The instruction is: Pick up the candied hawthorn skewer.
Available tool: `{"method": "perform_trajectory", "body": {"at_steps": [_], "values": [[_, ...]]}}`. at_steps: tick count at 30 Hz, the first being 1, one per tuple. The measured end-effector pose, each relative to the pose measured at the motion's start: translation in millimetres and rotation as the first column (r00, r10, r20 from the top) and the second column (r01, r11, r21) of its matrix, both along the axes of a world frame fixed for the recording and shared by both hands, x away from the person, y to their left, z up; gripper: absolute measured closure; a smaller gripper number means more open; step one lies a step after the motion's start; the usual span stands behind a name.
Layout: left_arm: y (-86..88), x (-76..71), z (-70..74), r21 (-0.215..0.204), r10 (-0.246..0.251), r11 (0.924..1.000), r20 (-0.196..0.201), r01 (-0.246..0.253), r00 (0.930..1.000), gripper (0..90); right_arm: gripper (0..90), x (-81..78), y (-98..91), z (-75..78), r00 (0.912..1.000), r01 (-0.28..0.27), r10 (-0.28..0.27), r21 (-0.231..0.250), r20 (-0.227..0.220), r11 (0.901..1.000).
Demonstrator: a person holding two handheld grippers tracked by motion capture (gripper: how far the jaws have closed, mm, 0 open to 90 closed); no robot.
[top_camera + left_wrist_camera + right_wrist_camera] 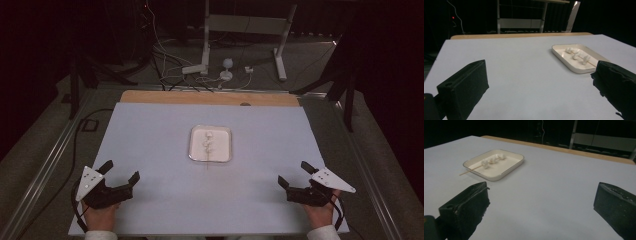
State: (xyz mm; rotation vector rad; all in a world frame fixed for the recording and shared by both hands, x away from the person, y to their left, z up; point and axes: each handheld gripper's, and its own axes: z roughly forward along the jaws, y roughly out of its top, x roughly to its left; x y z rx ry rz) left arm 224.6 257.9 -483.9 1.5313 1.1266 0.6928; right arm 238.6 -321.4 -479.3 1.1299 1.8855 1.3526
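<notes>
**rigwatcher:** So where are we at? From the high view I've got both claws parked low in the frame, left claw (120, 172) at lower left, right claw (295, 174) at lower right, both spread wide with nothing in them. Neither one is anywhere near the goods.

**skewer_op:** Yeah, I'd call this the very start, nothing picked up so far. The thing to go for is the skewer (207, 150) lying in the white tray (192, 150), dead centre of the high view, well apart from both claws. In the right gripper view it's at upper left: a thin wooden stick (467, 171) poking out over the tray rim (506, 172) onto the counter (554, 182), with small white lumps (492, 160) threaded on it. Marshmallows maybe, can't swear to it.

**rigwatcher:** Next move?

**skewer_op:** I reckon I push one claw forward to that bare stick end and pinch it gently. It's skinny, so lining up matters. The lumps look soft, so I'd stay off them.
</notes>
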Motion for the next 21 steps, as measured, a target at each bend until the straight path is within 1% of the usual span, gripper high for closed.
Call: {"method": "perform_trajectory", "body": {"at_steps": [1,5,7,8,10,13,14,16,18,21], "values": [[0.3,-0.4,0.2,0.000,0.004,1.0000,-0.010,-0.004,0.9999,0.5,0.0,0.1,0.5,-0.4,1.0000,-0.004,0.004,0.000,-0.003,1.0000],[1.3,-2.4,0.9,0.018,0.022,0.9996,-0.007,-0.022,0.9997,0.6,0.0,0.7,2.8,-1.5,0.9998,-0.019,0.019,0.002,-0.010,0.9998],[1.5,-2.6,1.0,0.015,0.026,0.9996,-0.006,-0.025,0.9997,0.6,0.0,0.6,3.1,-1.7,0.9998,-0.019,0.019,0.003,-0.010,0.9998],[0.8,-2.5,1.7,0.025,0.027,0.9993,-0.017,-0.027,0.9995,0.6,0.0,0.2,3.1,-1.9,0.9998,-0.018,0.018,0.003,-0.011,0.9998],[-0.1,-2.7,2.4,0.030,0.027,0.9992,-0.018,-0.026,0.9995,0.6,0.0,-0.2,2.5,-2.0,0.9998,-0.017,0.017,0.006,-0.010,0.9998],[-3.5,-2.2,6.8,0.034,0.013,0.9993,-0.024,-0.013,0.9996,0.5,0.0,-0.5,1.9,-2.3,0.9998,-0.015,0.015,0.011,-0.015,0.9998],[-6.4,-1.9,9.9,0.047,0.009,0.9989,-0.031,-0.007,0.9995,0.5,0.0,-0.3,1.4,-2.6,0.9998,-0.014,0.014,0.011,-0.017,0.9998],[-7.7,-1.6,11.2,0.046,0.006,0.9989,-0.036,-0.004,0.9993,0.5,0.0,0.0,0.8,-2.8,0.9998,-0.013,0.013,0.011,-0.017,0.9998],[-11.3,-1.1,15.7,0.038,-0.010,0.9992,-0.042,0.011,0.9991,0.5,0.0,0.4,-0.1,-3.0,0.9998,-0.010,0.010,0.012,-0.018,0.9999],[-14.2,-0.2,19.3,0.038,-0.015,0.9992,-0.043,0.016,0.9990,0.6,0.0,0.5,-0.8,-3.3,0.9998,-0.006,0.006,0.010,-0.020,0.9999]]}}
